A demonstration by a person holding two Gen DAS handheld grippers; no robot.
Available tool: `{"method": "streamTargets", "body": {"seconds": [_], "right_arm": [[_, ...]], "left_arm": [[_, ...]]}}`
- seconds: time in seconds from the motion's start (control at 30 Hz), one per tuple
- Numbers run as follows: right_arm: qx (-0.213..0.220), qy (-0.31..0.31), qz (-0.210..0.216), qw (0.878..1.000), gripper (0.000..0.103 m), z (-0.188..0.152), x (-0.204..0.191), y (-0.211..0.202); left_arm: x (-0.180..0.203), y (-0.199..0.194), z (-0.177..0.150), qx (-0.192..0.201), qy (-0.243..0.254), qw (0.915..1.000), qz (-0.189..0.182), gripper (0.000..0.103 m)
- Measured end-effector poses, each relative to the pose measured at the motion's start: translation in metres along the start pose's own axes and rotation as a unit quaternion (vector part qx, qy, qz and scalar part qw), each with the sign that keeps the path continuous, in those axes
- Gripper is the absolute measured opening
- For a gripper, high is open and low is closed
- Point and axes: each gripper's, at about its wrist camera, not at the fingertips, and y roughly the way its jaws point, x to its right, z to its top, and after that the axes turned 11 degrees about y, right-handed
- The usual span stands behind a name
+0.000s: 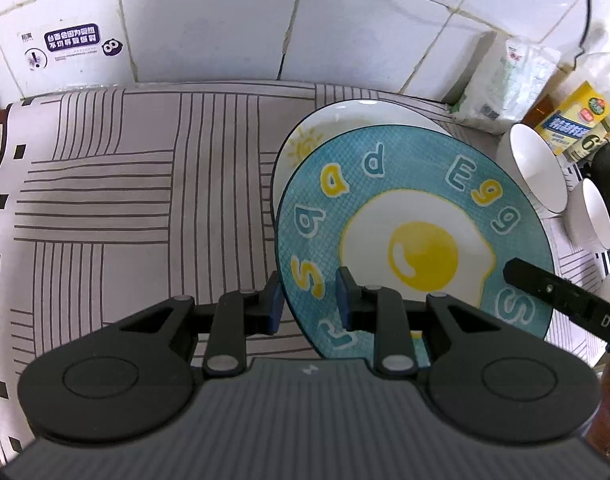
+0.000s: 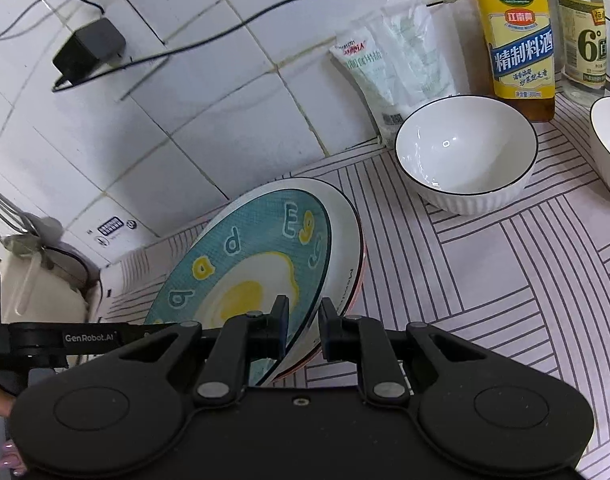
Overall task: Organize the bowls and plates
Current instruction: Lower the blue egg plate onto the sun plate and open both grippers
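A teal plate with a fried-egg picture (image 1: 409, 236) is held tilted over a white plate with a sun drawing (image 1: 305, 140). My left gripper (image 1: 309, 300) straddles the teal plate's near left rim, jaws a little apart around it. In the right wrist view my right gripper (image 2: 303, 322) straddles the rims of the teal plate (image 2: 241, 276) and the white plate (image 2: 345, 248) under it. White bowls (image 2: 465, 156) (image 1: 537, 172) stand to the right on the striped counter.
A striped mat (image 1: 125, 184) covers the counter up to a white tiled wall (image 1: 225, 20). A salt bag (image 2: 397, 68), cooking wine bottle (image 2: 517, 36) and vinegar bottle (image 2: 585, 32) stand at the wall. A black adapter and cable (image 2: 89, 52) hang on the tiles.
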Motion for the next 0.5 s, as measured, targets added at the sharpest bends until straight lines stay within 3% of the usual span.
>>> {"method": "streamTargets", "body": {"seconds": [0.27, 0.5], "right_arm": [[-0.005, -0.049, -0.048, 0.998, 0.019, -0.004, -0.009, 0.009], [-0.007, -0.081, -0.061, 0.995, 0.021, -0.001, -0.016, 0.013]], "left_arm": [[0.006, 0.007, 0.003, -0.01, 0.01, 0.9998, 0.01, 0.024], [0.005, 0.009, 0.006, -0.015, -0.002, 0.9998, 0.012, 0.024]]}}
